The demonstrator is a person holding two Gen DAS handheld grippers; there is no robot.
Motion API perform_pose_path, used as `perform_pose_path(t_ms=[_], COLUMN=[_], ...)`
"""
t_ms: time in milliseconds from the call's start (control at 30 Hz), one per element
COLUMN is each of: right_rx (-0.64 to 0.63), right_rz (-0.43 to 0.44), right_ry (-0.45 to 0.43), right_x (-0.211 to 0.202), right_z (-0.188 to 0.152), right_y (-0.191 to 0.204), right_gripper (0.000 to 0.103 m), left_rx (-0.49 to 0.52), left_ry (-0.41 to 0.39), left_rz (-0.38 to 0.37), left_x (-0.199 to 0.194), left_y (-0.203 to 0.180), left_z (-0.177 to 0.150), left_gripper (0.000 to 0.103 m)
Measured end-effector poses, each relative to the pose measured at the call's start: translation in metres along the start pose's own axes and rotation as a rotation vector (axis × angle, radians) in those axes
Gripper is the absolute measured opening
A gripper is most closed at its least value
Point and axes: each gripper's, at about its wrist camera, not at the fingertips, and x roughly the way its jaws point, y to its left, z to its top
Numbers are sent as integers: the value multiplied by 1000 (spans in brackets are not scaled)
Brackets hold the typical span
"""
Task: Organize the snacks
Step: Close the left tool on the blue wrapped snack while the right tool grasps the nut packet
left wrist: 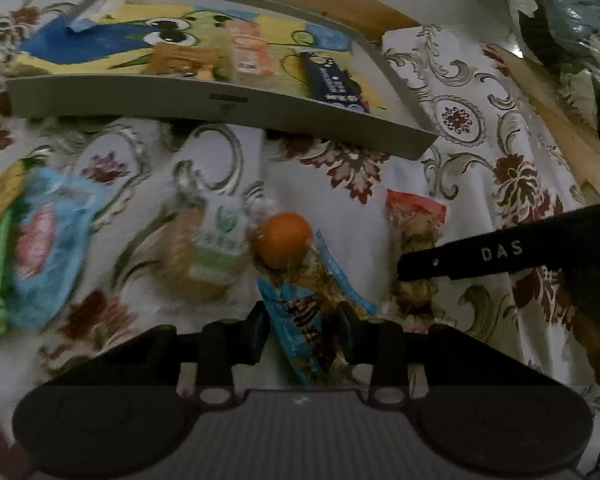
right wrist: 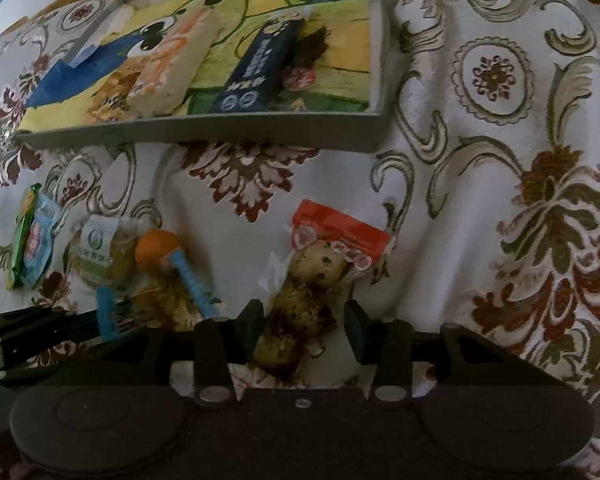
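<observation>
While both grippers sit low over the snacks, each has a packet lying between its fingers; the clear, blue-edged snack packet (left wrist: 304,320) runs lengthwise up the lower centre of the left wrist view, its long axis roughly in line with the left gripper (left wrist: 303,330), whose jaws stand apart on either side of it, not yet closed; the clear, red-topped packet of brown baked pieces (right wrist: 312,292) lies the same way at the lower centre of the right wrist view, tilted slightly right at its far end, between the spread jaws of the right gripper (right wrist: 303,326). Each hand is nearer its own packet. Just beyond the blue-edged packet sits a small orange ball-shaped snack (left wrist: 284,240), a green-and-white wrapped round biscuit (left wrist: 216,248) beside it, and a light blue and pink pouch (left wrist: 44,248) at the left edge. Across the upper frame stands the shallow grey tray with a cartoon-printed floor (left wrist: 220,106), already holding a dark navy bar (left wrist: 334,82) and a pale orange-printed packet (left wrist: 250,54); their print is too blurred to read. On the right gripper's finger, seen at right of the left view, "DAS" is legible. A floral cloth (right wrist: 480,220) covers everything beneath.
</observation>
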Motion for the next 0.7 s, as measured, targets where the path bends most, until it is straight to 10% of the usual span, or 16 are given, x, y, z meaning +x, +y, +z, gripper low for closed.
perform_pose_path(t_ms=[167, 533, 700], right_rx=[-27, -24, 45], right_rz=[14, 17, 62], right_ry=[26, -19, 23], right_x=[10, 0, 11], right_z=[-3, -6, -1], right_y=[13, 17, 13], right_gripper=[57, 41, 55], left_rx=[10, -83, -88], left_ry=[1, 23, 32], left_rz=[32, -11, -28], left_x=[-9, -7, 2], left_y=[-2, 15, 19], left_z=[-7, -11, -13], left_gripper=[39, 51, 58])
